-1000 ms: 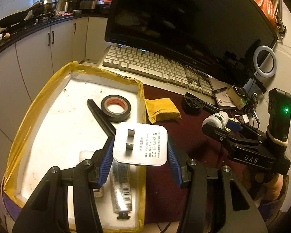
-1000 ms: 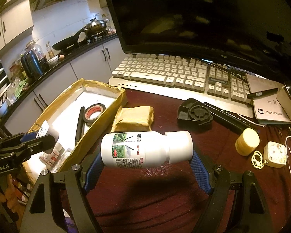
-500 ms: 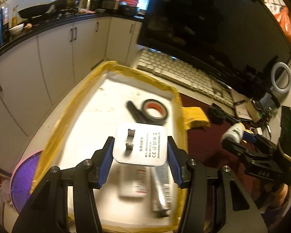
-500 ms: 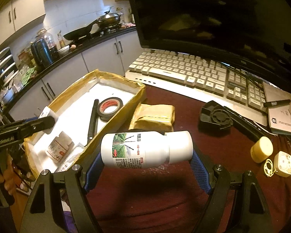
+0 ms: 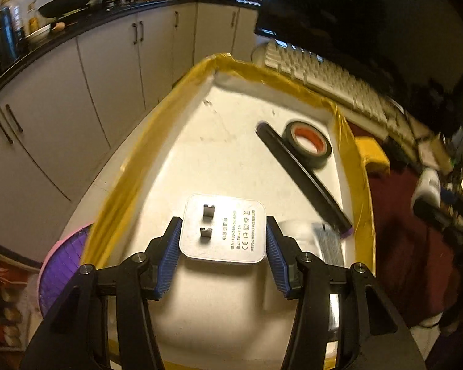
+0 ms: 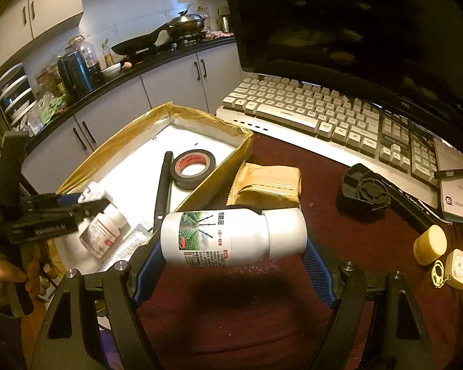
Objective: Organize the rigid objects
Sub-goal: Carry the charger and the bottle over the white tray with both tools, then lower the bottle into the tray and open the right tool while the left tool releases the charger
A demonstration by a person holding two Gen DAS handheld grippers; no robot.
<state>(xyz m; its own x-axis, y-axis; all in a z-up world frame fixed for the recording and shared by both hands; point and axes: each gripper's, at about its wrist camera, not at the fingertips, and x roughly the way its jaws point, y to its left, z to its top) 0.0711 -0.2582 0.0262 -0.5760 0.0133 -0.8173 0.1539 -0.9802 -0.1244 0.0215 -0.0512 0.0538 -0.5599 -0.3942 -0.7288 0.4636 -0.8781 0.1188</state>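
Kitchen desk; left claw grips CE-marked charger; right claw grips labelled bottle.

Both grippers had black frames, silver screws and ribbed blue fingers. The left gripper bore white lettering, gripped by a bare-skinned hand at eight o'clock.

Left wrist view: right side motion-blurred, so keyboard keys & the bottle label are unreadable; tube & small bottle in tray smeared, partly hidden behind right finger. Right wrist view: charger mostly hidden by left gripper, prongs not visible. Notebook cut off at right edge, print too small to read.
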